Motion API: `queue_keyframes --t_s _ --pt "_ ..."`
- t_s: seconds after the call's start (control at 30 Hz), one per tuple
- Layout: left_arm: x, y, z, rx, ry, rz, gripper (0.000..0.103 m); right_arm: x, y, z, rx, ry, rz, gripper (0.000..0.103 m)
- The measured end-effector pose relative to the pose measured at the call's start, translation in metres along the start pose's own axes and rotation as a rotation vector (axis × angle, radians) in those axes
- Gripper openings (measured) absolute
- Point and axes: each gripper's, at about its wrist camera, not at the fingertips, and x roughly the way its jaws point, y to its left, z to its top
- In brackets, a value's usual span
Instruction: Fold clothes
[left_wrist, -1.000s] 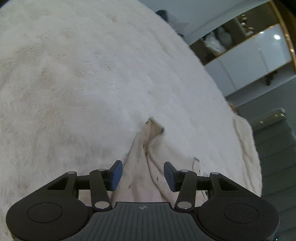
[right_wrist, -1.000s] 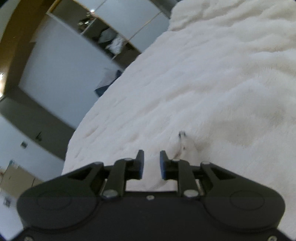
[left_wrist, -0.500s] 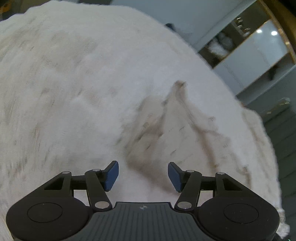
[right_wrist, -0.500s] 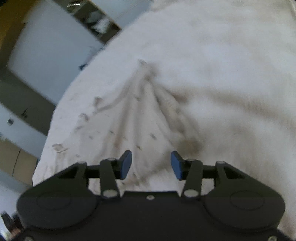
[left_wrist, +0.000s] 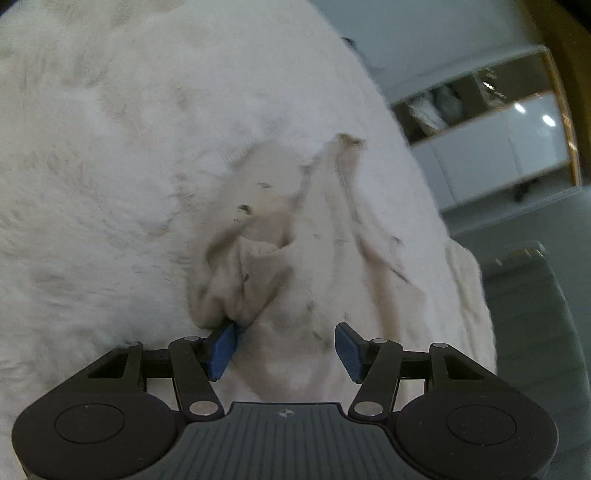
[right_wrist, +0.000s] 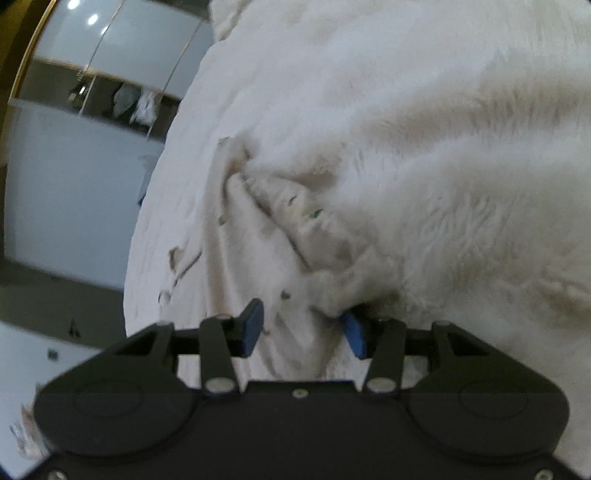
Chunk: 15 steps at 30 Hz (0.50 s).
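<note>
Garment (left_wrist: 325, 236): cream cloth with small dark specks, lying crumpled on the blanket (left_wrist: 110, 155); in the left view it narrows to a point at its far end and bunches into a ridge of folds near the left pad.
Blanket: white, fluffy, covers the bed; in the right view (right_wrist: 461, 147) it fills the upper right.
Left gripper (left_wrist: 284, 349): jaws released and set wide, low over the near part of the garment; cloth lies between the blue pads (left_wrist: 221, 347), and the bunched fold touches the left pad's tip.
Right gripper (right_wrist: 304, 332): jaws released, spread apart, with the garment (right_wrist: 251, 236) running forward between them; the right pad's tip sits against a raised fold where cloth meets blanket.
Cabinet (left_wrist: 491, 144): white doors with an open shelf above, well apart from the bed, at the right edge of the left view; also at upper left in the right view (right_wrist: 74, 155).
Sharpness: both views are slightly blurred, so fine detail of the cloth cannot be told.
</note>
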Motion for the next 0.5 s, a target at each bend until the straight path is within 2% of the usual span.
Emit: queue_keyframes --t_s 0.03,0.1,0.2,0.27,0.4,0.43,0.5 --pt "0.0 0.002 0.0 0.005 -0.031 0.017 0.014 0.006 -0.001 0.0 0.011 -0.009 -0.004 0.013" --pt "-0.003 0.005 0.001 -0.011 -0.066 0.003 0.007 0.018 -0.004 0.003 0.038 -0.036 0.022 0.01" --pt "-0.028 0.003 0.009 -0.025 -0.157 -0.026 0.004 0.014 0.007 0.01 -0.005 -0.126 0.075 0.007" --pt "-0.049 0.015 0.024 -0.086 -0.21 -0.076 0.004 0.008 0.006 0.016 0.007 -0.169 0.094 0.006" --pt "-0.047 0.034 0.027 -0.128 -0.15 -0.021 0.004 0.01 -0.008 0.029 0.083 -0.182 0.035 0.004" --pt "-0.041 0.038 0.022 -0.144 -0.097 0.012 0.005 0.01 -0.013 0.032 0.107 -0.187 0.021 0.004" --pt "-0.042 0.046 0.017 -0.189 -0.074 0.021 0.005 0.011 -0.01 0.035 0.081 -0.208 -0.022 0.004"
